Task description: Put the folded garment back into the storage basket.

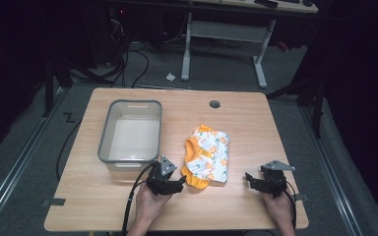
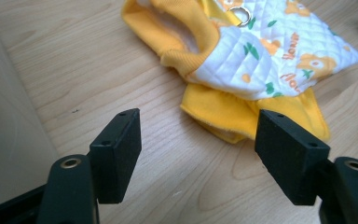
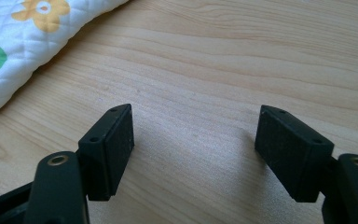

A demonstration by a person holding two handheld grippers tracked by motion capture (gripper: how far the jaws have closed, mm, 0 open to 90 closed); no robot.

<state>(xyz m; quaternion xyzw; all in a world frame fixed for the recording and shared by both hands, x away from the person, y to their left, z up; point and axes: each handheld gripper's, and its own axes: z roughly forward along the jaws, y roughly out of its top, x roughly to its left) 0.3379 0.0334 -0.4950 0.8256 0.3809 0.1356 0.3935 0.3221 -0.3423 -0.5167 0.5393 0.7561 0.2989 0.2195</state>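
wooden table (image 1: 103, 196) | garment (image 1: 207, 155) just beyond left hand-held gripper (image 1: 176, 186), untouched

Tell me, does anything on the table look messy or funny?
Only a little. The small yellow and white garment lies rumpled on the table beside the grey bin, with its yellow lining poking out from under the printed part. Nothing looks spilled or broken. The left gripper sits open right next to it.
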